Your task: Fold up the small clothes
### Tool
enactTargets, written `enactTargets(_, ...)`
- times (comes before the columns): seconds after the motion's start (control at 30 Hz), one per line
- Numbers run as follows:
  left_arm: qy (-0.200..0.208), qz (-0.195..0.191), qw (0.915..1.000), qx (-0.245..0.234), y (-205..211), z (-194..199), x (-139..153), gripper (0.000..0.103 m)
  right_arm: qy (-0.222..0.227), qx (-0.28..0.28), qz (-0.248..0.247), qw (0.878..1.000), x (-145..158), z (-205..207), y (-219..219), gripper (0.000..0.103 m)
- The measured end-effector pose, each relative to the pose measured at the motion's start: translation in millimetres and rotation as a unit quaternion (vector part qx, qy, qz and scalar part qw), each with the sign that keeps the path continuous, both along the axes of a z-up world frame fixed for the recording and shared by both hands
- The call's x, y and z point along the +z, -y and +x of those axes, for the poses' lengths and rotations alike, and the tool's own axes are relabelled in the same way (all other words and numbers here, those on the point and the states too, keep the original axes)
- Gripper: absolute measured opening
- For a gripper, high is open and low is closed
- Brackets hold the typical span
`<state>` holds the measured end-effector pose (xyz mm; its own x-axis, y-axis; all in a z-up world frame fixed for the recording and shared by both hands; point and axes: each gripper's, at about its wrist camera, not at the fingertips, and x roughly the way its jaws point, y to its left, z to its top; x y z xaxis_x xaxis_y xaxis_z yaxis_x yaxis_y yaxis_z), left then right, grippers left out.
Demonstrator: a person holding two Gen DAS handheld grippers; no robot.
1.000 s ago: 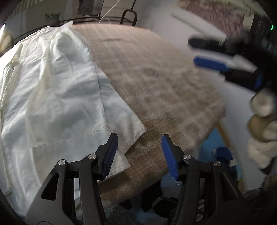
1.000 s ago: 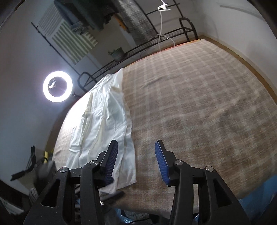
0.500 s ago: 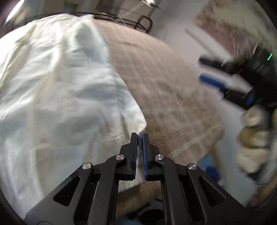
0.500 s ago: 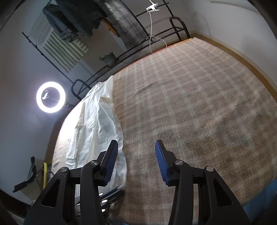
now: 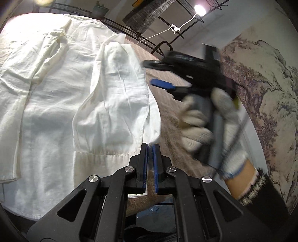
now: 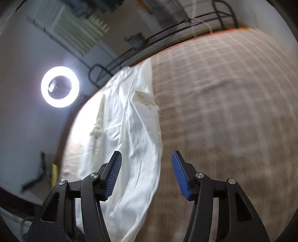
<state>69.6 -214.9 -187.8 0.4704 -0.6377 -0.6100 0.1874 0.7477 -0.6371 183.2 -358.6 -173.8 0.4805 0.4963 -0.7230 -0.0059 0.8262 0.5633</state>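
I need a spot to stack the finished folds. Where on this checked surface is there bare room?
The white garment covers the side toward the ring light. Bare room is the broad checked surface right of the garment's edge, back to the black metal rack. It is crowded at the near hem, where the left gripper pinches cloth.

right gripper (image 5: pixel 162 74) motion-blurred | white garment (image 5: pixel 55 111) cut off left | fingers' (image 5: pixel 144 163) grip possibly cloth

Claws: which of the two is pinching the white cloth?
The left claw: its blue fingers are nearly shut on the white garment's near corner. The right claw is spread wide above the cloth, holding nothing.
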Motion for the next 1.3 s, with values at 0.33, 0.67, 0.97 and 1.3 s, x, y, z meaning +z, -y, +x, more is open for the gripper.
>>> enactTargets(0.33, -0.019, -0.023, 0.9992, 0.026, -44.7, -8.5, -9.0, 0.003, -0.027, 0.022, -0.140, 0.990, -9.7, 27.7, -59.0, 0.001)
enactTargets(0.67, -0.042, -0.028, 0.9959, 0.074, -100.8, -33.2, -24.4, 0.003, 0.049, 0.143, -0.290, 0.945, 10.9, 20.3, -193.0, 0.001)
enactTargets(0.97, -0.056, -0.025, 0.9933, 0.098, -130.6, -32.9, -30.5, 0.003, -0.006, 0.157, -0.249, 0.956, -22.7, 42.6, -210.6, 0.005)
enactTargets(1.3, -0.032, -0.004, 0.9968, 0.072, -137.0, -41.9, -12.1, 0.004, 0.011, 0.064, -0.081, 0.995, 45.6, -16.6, -99.4, 0.022)
